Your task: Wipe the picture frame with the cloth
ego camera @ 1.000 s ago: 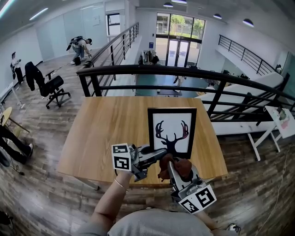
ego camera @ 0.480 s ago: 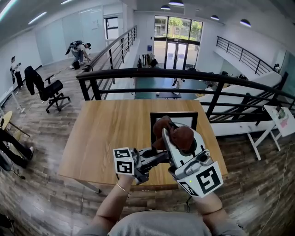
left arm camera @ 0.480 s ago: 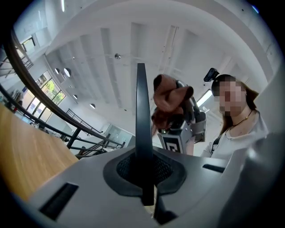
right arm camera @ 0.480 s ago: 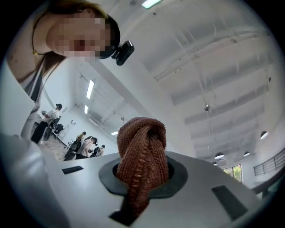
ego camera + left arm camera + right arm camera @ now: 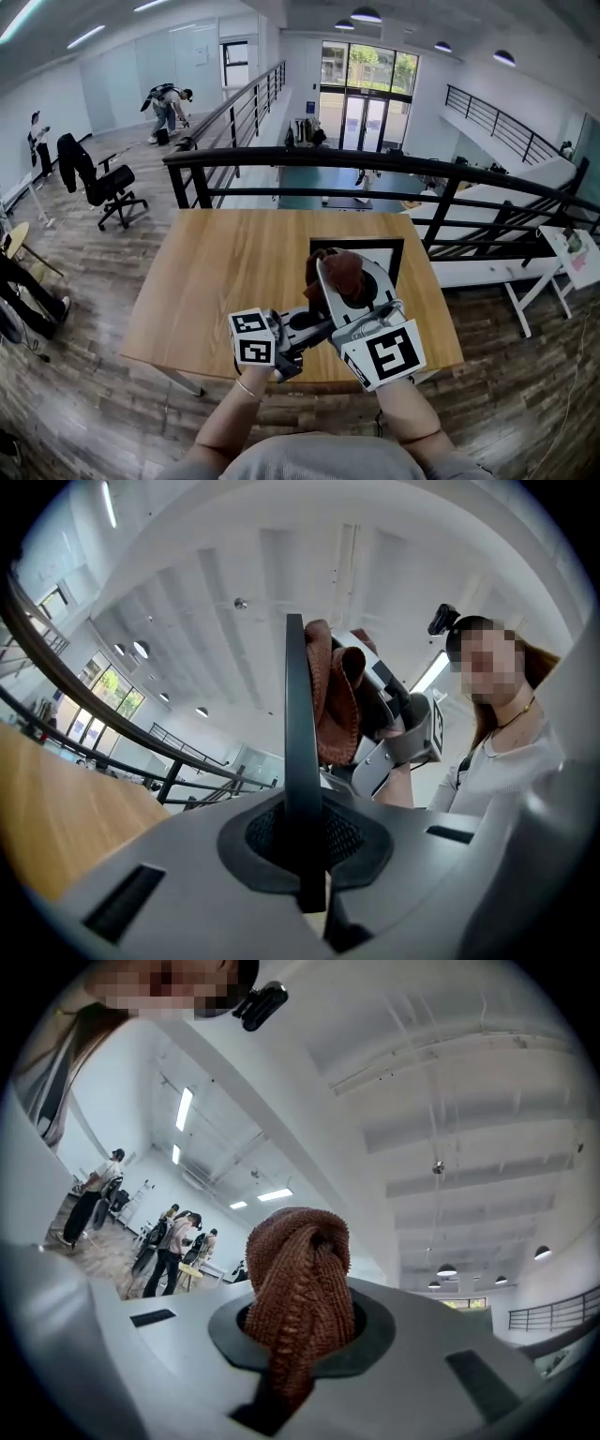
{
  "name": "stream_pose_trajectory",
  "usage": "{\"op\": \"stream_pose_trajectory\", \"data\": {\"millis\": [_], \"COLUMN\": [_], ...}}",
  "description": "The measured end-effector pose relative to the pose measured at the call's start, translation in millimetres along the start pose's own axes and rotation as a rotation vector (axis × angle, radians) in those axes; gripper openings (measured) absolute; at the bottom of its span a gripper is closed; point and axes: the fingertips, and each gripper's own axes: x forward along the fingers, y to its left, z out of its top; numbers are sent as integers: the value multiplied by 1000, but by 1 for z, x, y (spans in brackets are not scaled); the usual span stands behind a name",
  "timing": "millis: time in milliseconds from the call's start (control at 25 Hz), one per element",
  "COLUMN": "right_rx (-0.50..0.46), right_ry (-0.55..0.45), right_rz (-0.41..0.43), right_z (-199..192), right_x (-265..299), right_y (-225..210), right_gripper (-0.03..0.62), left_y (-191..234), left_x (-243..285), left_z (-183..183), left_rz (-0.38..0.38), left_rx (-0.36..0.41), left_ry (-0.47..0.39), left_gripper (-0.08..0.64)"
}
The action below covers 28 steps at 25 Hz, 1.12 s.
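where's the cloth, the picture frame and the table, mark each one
cloth (image 5: 298, 1288), right gripper view, middle of the bunched brown knit
picture frame (image 5: 295, 714), left gripper view, its dark edge, seen edge-on
table (image 5: 216, 272), head view, bare wooden top

We note picture frame (image 5: 296, 752) edge-on between left gripper (image 5: 317, 328) fingers, over worktop (image 5: 216, 272). Cloth (image 5: 295, 1288) between right gripper (image 5: 336, 274) fingers, just right of frame, past left fingers. Right fingers beyond left fingers.
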Motion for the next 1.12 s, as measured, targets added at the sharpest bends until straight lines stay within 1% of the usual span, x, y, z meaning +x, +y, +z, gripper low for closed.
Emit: {"op": "stream_pose_trajectory", "data": {"millis": [80, 240, 400, 560, 720, 880, 1120], "right_rx": [-4, 1, 34, 50, 100, 140, 193], "right_ry": [29, 27, 70, 77, 83, 93, 106], "right_rz": [25, 39, 72, 69, 72, 77, 96], "right_z": [-10, -18, -29, -34, -37, -48, -58], "right_x": [0, -3, -9, -15, -24, -30, -35], "right_y": [10, 24, 32, 34, 34, 43, 47], "right_gripper": [46, 46, 46, 46, 46, 46, 46], "left_y": [2, 1, 0, 0, -5, -5, 1], "left_x": [-3, -5, -6, -6, -5, -14, -16], "left_z": [2, 4, 6, 8, 12, 15, 13], "left_rz": [5, 14, 14, 12, 12, 12, 22], "left_rx": [-9, -13, -20, -16, -13, -18, -11], "left_ry": [-13, -21, -28, -24, -22, -34, -22], "left_gripper": [15, 15, 15, 15, 15, 15, 15]}}
